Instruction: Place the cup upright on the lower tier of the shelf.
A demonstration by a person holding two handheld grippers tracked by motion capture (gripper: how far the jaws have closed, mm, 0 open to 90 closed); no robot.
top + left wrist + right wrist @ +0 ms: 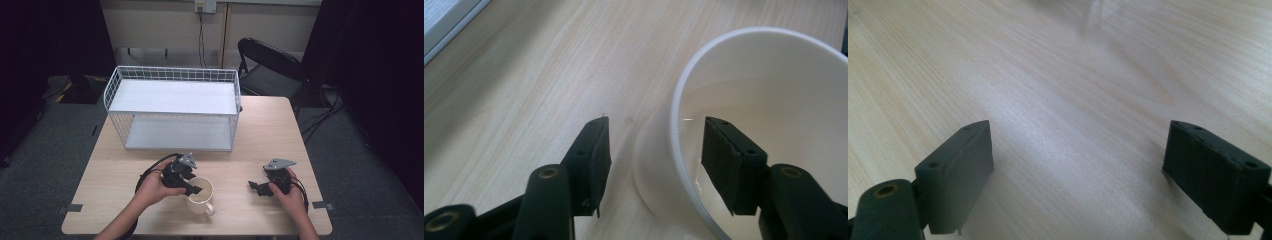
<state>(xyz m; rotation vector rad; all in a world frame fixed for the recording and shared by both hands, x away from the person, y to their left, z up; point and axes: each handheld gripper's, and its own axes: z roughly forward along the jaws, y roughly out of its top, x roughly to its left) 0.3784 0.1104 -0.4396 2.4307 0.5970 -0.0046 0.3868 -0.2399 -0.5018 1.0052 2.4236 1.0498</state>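
A white mug [202,199] stands on the wooden table [272,132] near its front edge, handle turned toward the person. My left gripper [194,189] is at the mug's left rim. In the left gripper view the mug's wall [676,125] runs between the two jaws, one jaw outside and one inside the mug, with gaps on both sides; my left gripper [655,147] is open. To the right of the mug, my right gripper [256,186] hovers low over bare wood. Its jaws stand wide apart in the right gripper view, where my right gripper [1078,167] holds nothing.
A white wire rack [172,107] with an upper and a lower shelf stands at the back of the table. A black folding chair [270,67] is behind the table's far right corner. Bare wood lies between the rack and the grippers.
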